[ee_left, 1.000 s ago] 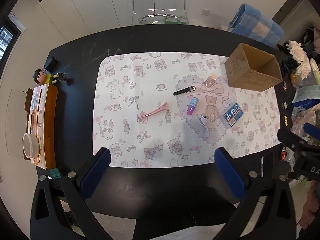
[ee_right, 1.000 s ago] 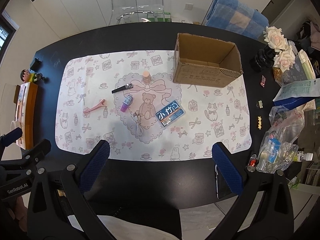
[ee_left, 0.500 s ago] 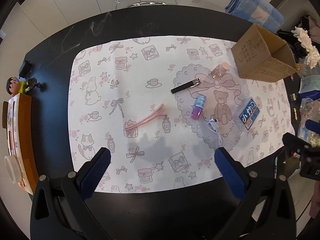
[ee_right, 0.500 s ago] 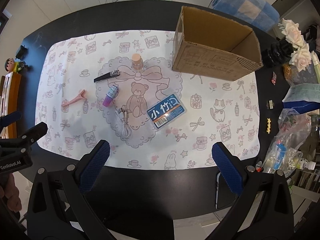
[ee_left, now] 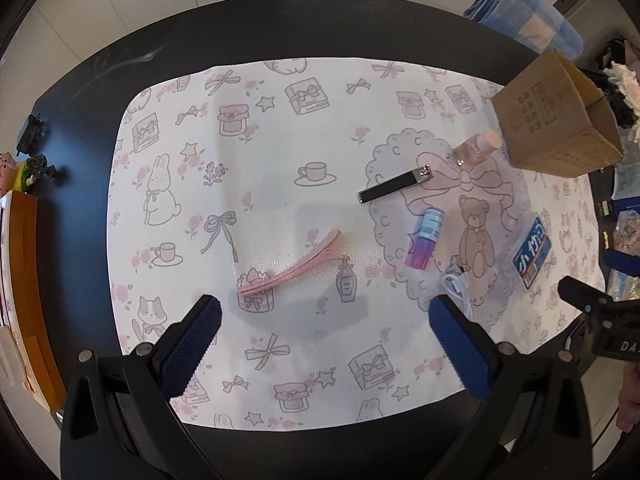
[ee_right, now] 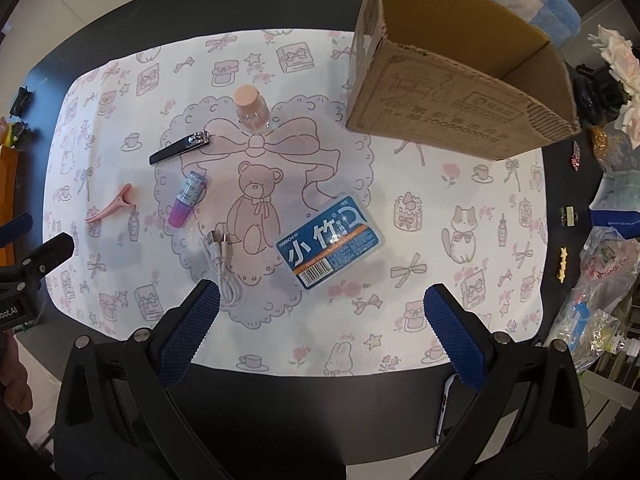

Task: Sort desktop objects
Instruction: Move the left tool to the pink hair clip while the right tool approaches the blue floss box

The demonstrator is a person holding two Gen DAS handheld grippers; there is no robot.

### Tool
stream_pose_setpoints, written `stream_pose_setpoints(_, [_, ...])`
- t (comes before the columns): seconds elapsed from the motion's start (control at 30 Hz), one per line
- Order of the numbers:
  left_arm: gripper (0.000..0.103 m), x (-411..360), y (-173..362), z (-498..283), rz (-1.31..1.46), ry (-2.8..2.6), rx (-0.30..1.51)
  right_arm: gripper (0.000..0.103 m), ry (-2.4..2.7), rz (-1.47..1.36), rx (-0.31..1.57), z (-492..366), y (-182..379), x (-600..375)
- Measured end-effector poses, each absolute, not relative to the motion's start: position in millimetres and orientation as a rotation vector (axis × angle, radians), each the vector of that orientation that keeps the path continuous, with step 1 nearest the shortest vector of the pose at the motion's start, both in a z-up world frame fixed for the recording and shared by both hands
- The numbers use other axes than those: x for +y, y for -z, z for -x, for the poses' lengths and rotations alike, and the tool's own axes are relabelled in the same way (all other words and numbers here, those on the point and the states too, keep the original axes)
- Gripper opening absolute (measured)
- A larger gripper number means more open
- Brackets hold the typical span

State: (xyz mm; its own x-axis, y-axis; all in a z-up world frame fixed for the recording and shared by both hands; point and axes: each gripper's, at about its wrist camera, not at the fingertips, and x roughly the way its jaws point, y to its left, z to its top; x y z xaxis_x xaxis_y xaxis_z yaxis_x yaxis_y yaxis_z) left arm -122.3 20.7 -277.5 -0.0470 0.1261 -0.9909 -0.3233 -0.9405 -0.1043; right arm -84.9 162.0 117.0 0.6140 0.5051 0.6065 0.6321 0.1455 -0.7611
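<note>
We see a white mat (ee_right: pixel 400 220) with pink drawings of bows, cups and a bear, lying on a black table (ee_left: pixel 280 40). Our left gripper (ee_left: pixel 326 330) has its blue fingers wide apart and holds nothing. Our right gripper (ee_right: pixel 320 322) is wide apart too, and empty.

A long pink hair clip (ee_left: pixel 294 266) lies near the middle of the mat in the left view, just past the left gripper. A black and silver nail clipper (ee_right: pixel 180 147) lies on the bear drawing. Beside it is a small tube (ee_right: pixel 187 199), blue at one end and purple at the other. A little clear bottle (ee_right: pixel 252 110) with a pink cap stands at the top of the bear drawing. A white cable (ee_right: pixel 222 268) curls near the front edge of the mat, and one finger of the right gripper hides part of it. A flat blue box (ee_right: pixel 330 240) with white writing lies next to the bear. A brown cardboard box (ee_right: pixel 460 92) sits open at the far right corner of the mat. We cannot see the bottom of it.

Bags and flowers at the right edge of the table are cut off and hard to make out.
</note>
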Motion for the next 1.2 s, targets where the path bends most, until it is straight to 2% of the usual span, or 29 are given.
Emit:
stream_pose_setpoints(0.97, [0.103, 23.5, 357.3, 139.1, 1.895, -1.94, 0.375, 0.103, 0.235, 1.561, -0.979, 46.4, -169.3, 222.7])
stream_pose_setpoints(1.1, [0.095, 25.7, 363.6, 140.4, 1.89, -1.929, 0.408, 0.102, 0.235, 1.571, -0.955, 43.9, -171.0, 227.6])
stream_pose_setpoints(1.2, [0.093, 28.0, 366.6, 140.8, 1.881, -1.924, 0.442, 0.1, 0.245, 1.569, -0.945, 42.3, -172.2, 231.5])
